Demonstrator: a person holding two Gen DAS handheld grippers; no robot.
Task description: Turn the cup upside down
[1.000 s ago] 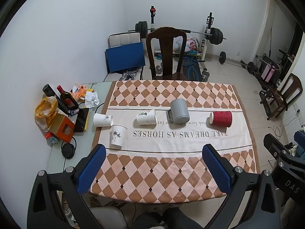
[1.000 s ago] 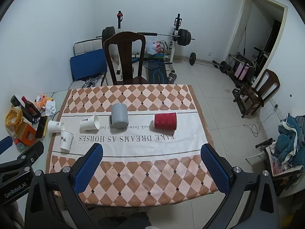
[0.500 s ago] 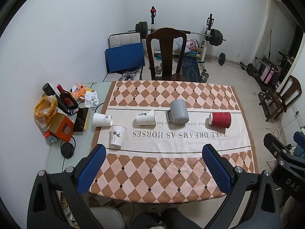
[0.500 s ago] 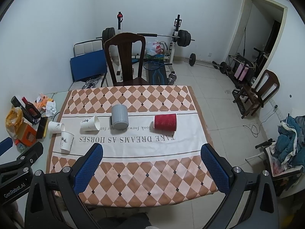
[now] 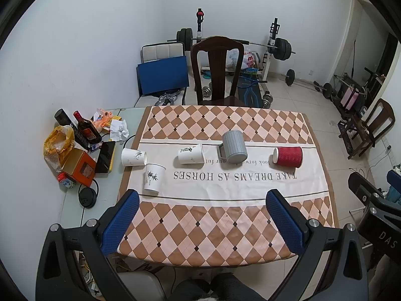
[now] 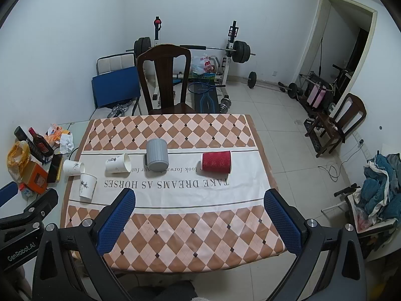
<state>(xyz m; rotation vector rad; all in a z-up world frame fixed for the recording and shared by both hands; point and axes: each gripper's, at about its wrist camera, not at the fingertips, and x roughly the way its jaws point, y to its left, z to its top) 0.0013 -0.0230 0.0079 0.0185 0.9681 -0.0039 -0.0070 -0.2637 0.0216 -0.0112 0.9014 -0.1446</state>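
Left wrist view. Left gripper (image 5: 201,215), blue-padded, black-framed: fingers spread wide, nothing held, above near edge of brown-and-pink checked tablecloth (image 5: 225,230). On cloth's white printed band: ribbed grey plastic mug (image 5: 234,146) on its side near centre; white paper cup with black characters (image 5: 191,153) lying just left of mug; red corrugated paper cup (image 5: 288,156) lying well right of mug. White paper cup with leaf print (image 5: 154,180) upright at cloth's left edge; second leaf-print white cup (image 5: 133,156) lying beside it.

Right wrist view. Right gripper (image 6: 200,215): fingers likewise apart, empty, over cloth's near edge. Grey mug (image 6: 157,155) central; red cup (image 6: 216,161) to its right, apart from it.
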